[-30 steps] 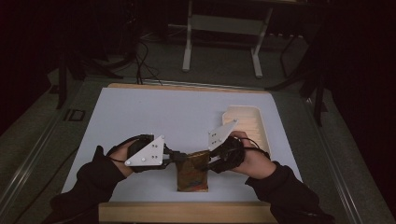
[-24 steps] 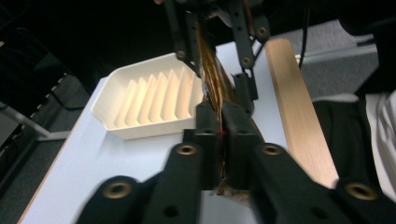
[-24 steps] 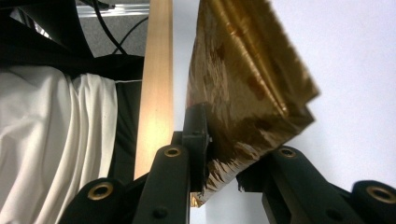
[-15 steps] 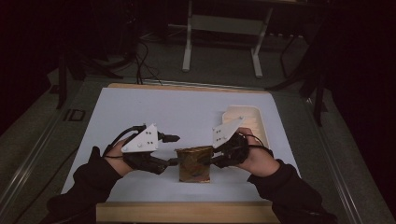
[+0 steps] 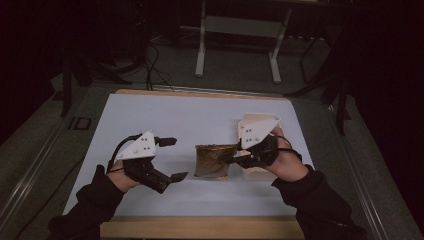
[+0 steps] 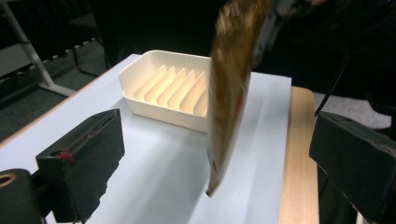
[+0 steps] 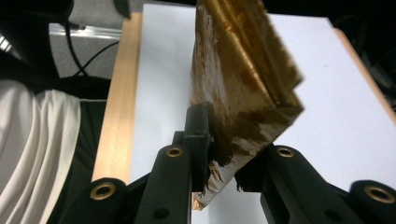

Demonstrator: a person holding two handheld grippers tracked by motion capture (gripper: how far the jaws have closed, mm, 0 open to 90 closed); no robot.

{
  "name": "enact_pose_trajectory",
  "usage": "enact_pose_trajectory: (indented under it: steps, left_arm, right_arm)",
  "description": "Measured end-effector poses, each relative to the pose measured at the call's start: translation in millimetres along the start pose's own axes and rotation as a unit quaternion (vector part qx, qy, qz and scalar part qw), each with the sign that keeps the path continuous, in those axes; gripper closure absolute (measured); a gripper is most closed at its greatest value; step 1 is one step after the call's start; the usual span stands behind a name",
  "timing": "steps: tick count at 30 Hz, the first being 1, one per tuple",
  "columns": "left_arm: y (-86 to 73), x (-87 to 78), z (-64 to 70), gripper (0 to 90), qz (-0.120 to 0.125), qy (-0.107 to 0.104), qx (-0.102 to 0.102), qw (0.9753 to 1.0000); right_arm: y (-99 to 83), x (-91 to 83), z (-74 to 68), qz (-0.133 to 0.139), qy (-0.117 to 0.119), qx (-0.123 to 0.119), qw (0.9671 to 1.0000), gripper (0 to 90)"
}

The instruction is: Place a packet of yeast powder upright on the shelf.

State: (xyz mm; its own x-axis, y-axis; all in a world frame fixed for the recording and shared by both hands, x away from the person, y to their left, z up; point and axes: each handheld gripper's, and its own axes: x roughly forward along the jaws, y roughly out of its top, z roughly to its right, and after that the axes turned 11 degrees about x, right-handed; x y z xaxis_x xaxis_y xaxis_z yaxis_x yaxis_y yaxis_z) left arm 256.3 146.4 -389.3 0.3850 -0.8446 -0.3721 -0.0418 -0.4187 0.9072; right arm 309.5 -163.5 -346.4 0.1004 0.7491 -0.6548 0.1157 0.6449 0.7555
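Observation:
A brown and gold foil packet (image 5: 212, 160) is held by its right edge in my right gripper (image 5: 228, 159), which is shut on it just left of the white ribbed tray (image 5: 259, 174). In the right gripper view the black jaws pinch the packet's crumpled corner (image 7: 219, 161), and the packet (image 7: 243, 79) rises away from them above the table. My left gripper (image 5: 173, 159) stands open to the packet's left, apart from it. In the left gripper view the packet (image 6: 231, 93) hangs upright, blurred, between the wide-open jaws of my left gripper (image 6: 219, 168), with the tray (image 6: 163, 86) behind it.
The white tabletop (image 5: 200, 120) has a wooden front edge (image 5: 200, 227). A metal stand (image 5: 237, 45) and cables lie on the dark floor beyond the table. A fold of white cloth (image 7: 37, 154) shows past the table edge in the right gripper view.
My left gripper let go of the packet, opened and drew back to the left. The right gripper kept hold of the packet and carried it slightly right, toward the tray.

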Motion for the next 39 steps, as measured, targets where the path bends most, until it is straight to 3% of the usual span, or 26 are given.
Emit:
enact_pose_trajectory:
  steps: [3,9,11,13,17,18,19,21,25,27,29,30,32,34,39]
  left_arm:
    - [-10.1,2.8,3.5,4.4,0.001,-0.002,0.001,1.0]
    - [-32.2,2.2,6.9,6.8,0.029,-0.002,-0.013,0.9995]
    - [-36.4,1.5,7.0,7.1,0.032,-0.003,-0.02,0.9993]
    - [-50.6,-1.2,9.1,7.2,0.031,0.003,-0.026,0.9992]
    - [-63.8,-4.1,11.0,8.9,0.033,0.014,-0.032,0.9989]
    - [-72.1,-4.9,11.8,9.5,0.038,0.023,-0.04,0.9982]
    - [-75.6,-4.6,12.5,9.5,0.036,0.027,-0.041,0.9982]
    - [-84.5,-3.1,13.8,9.5,0.026,0.031,-0.046,0.9981]
    - [-97.1,-0.6,15.0,9.6,0.012,0.043,-0.06,0.9972]
    - [-101.6,-0.6,15.3,9.5,0.026,0.046,-0.067,0.9963]
    - [-102.8,-0.6,15.1,9.4,0.03,0.043,-0.071,0.9961]
    - [-105.0,0.0,15.4,8.3,0.035,0.035,-0.083,0.9953]
    - [-105.1,0.2,16.5,5.1,0.035,0.035,-0.092,0.9945]
    - [-104.2,-1.4,17.2,1.8,0.028,0.028,-0.114,0.9926]
    - [-105.5,-5.6,18.0,1.3,0.033,0.039,-0.117,0.9918]
  right_arm:
    - [2.0,-9.6,8.9,0.011,-0.016,0.013,0.9997,78.0]
    - [0.8,-27.4,27.9,0.019,-0.048,0.017,0.9985,78.0]
    - [0.8,-27.4,27.9,0.019,-0.048,0.017,0.9985,78.0]
    - [-1.7,-41.1,39.9,0.029,-0.075,0.008,0.9967,78.0]
    - [-5.8,-55.3,52.7,0.043,-0.093,0.016,0.9946,78.1]
    - [-10.7,-68.2,64.2,0.054,-0.115,0.027,0.9915,78.1]
    - [-10.7,-68.2,64.2,0.054,-0.115,0.027,0.9915,78.1]
    - [-15.6,-78.5,75.7,0.049,-0.144,0.031,0.9879,78.1]
    - [-22.0,-89.5,90.7,0.044,-0.176,0.037,0.9826,78.2]
    - [-25.3,-93.3,99.1,0.044,-0.188,0.041,0.9804,78.2]
    - [-25.3,-93.3,99.1,0.044,-0.188,0.041,0.9804,78.2]
    - [-30.5,-95.7,111.5,0.037,-0.199,0.047,0.9783,78.2]
    - [-34.2,-94.8,119.1,0.032,-0.204,0.05,0.9773,78.2]
    - [-38.6,-92.1,126.8,0.024,-0.208,0.056,0.9762,78.2]
    - [-54.7,-80.2,144.8,0.012,-0.214,0.071,0.9742,78.3]
